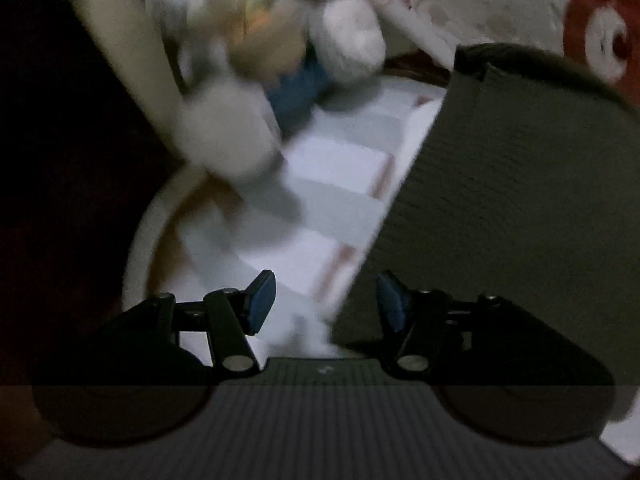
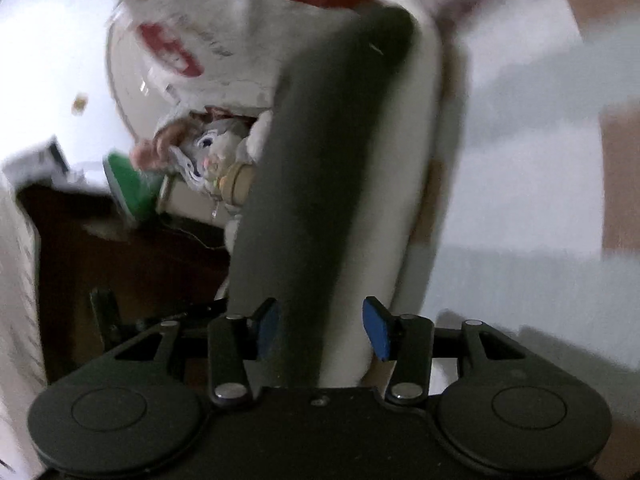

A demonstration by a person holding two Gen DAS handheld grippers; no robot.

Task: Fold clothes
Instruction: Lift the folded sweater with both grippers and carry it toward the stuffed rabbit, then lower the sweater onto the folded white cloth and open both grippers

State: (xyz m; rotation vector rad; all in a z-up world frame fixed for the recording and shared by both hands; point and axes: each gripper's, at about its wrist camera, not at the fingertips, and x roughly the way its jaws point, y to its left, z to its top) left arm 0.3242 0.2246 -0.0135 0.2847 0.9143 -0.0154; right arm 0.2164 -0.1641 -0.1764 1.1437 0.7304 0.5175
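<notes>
Left wrist view shows the left gripper with its fingers spread wide, nothing between them, the edge of the dark garment just beside the right-hand finger over a pale checked bedsheet. Right wrist view shows the right gripper also spread, with the same garment running between its fingers as a long narrow strip; blur makes it hard to say whether either pad touches the cloth. Neither gripper appears to pinch it, so the garment could slide or sag and lose any crease. A stuffed rabbit lies near and might snag the cloth.
</notes>
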